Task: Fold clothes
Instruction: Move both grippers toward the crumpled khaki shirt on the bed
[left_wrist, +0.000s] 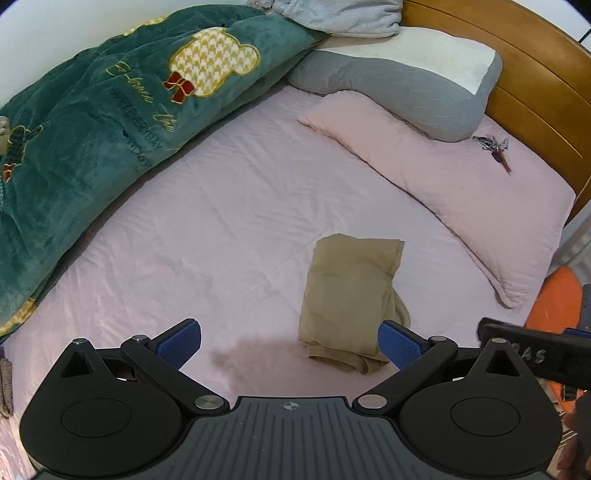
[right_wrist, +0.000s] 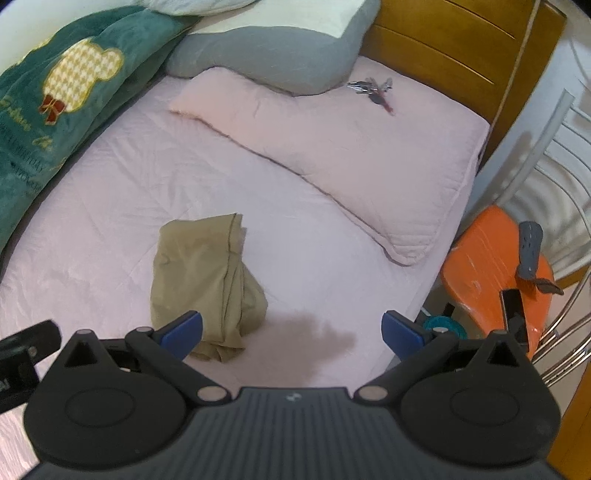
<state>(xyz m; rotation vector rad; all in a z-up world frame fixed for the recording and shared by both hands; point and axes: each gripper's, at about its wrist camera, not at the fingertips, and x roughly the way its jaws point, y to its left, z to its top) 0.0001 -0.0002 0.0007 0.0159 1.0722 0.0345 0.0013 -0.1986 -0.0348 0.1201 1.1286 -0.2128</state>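
Pink bed sheet (left_wrist: 229, 221) below me, tan garment (left_wrist: 351, 295) already folded at lower centre.
Both my left gripper (left_wrist: 290, 341) and right gripper (right_wrist: 291, 332) hover spread wide, holding nothing (one loose flap bulges at the side); I'd judge only tidying remains.
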